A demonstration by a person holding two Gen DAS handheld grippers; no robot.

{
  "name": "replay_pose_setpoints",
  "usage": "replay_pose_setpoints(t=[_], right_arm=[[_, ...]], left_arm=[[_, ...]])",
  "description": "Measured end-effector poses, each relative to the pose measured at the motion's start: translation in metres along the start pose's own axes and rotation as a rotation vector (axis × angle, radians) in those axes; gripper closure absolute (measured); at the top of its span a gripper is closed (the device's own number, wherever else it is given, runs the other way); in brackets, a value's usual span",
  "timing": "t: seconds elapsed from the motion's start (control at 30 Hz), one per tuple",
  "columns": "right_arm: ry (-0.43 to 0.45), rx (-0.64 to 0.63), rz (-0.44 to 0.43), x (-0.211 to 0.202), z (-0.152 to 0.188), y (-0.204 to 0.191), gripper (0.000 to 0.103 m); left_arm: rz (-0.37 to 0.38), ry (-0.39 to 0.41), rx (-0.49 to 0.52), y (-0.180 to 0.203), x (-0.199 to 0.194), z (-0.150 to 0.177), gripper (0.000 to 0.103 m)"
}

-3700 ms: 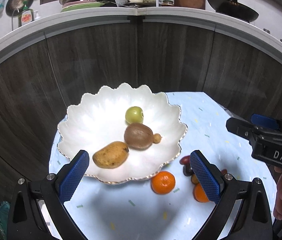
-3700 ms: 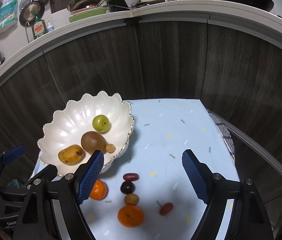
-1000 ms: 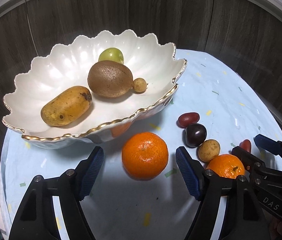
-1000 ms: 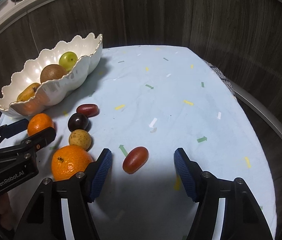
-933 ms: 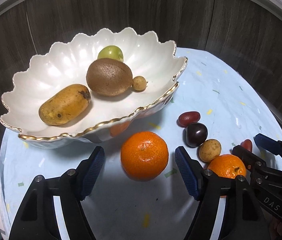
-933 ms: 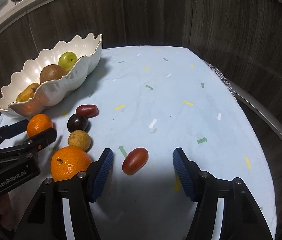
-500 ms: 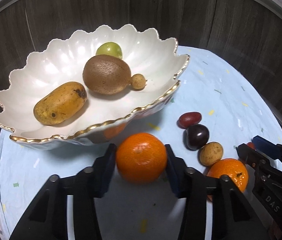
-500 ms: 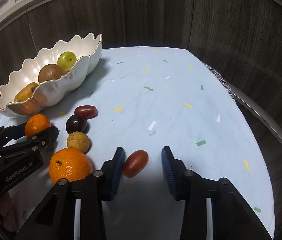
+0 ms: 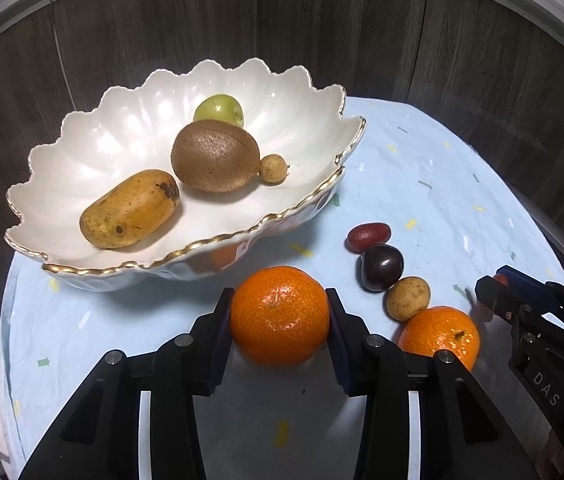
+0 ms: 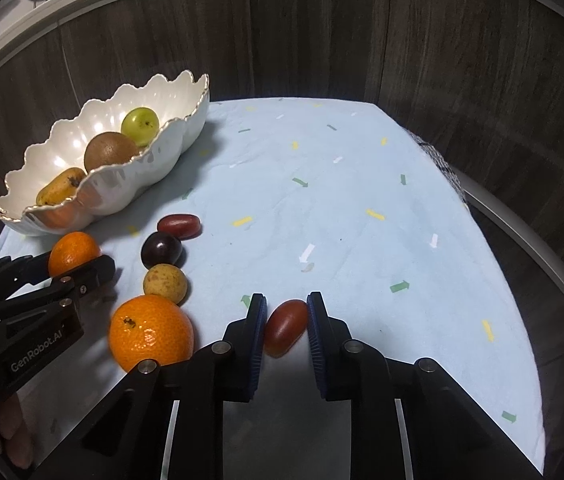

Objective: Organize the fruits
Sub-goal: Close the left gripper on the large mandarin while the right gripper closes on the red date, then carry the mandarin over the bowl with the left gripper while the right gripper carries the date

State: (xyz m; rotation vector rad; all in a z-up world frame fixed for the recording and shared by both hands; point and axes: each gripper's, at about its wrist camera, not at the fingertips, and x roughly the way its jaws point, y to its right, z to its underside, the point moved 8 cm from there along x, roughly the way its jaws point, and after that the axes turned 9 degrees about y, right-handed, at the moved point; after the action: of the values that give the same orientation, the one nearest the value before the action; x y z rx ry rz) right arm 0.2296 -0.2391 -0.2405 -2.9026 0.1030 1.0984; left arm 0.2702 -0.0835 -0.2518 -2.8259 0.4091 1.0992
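Dark wood panelling backs the pale blue confetti-print desk [image 10: 362, 200]. At its left edge, the white scalloped gold-rimmed bowl [image 9: 81, 152] holds four fruits. Left gripper [image 9: 277, 320] fingers clamp a round orange mandarin [image 9: 279, 314] beside the bowl; right gripper [image 10: 285, 326] fingers clamp an oval dark-red fruit [image 10: 285, 326] near the front edge. Four loose fruits remain on the desk.
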Motion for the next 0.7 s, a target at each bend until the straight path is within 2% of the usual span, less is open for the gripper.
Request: replay_pose_setpoints(t=[0.7], right_arm=[[0.110,-0.024,-0.044,-0.048,-0.047,-0.024,0.081]], left_arm=[[0.015,0.087,-0.025,-0.006,-0.058,-0.035,0.061]])
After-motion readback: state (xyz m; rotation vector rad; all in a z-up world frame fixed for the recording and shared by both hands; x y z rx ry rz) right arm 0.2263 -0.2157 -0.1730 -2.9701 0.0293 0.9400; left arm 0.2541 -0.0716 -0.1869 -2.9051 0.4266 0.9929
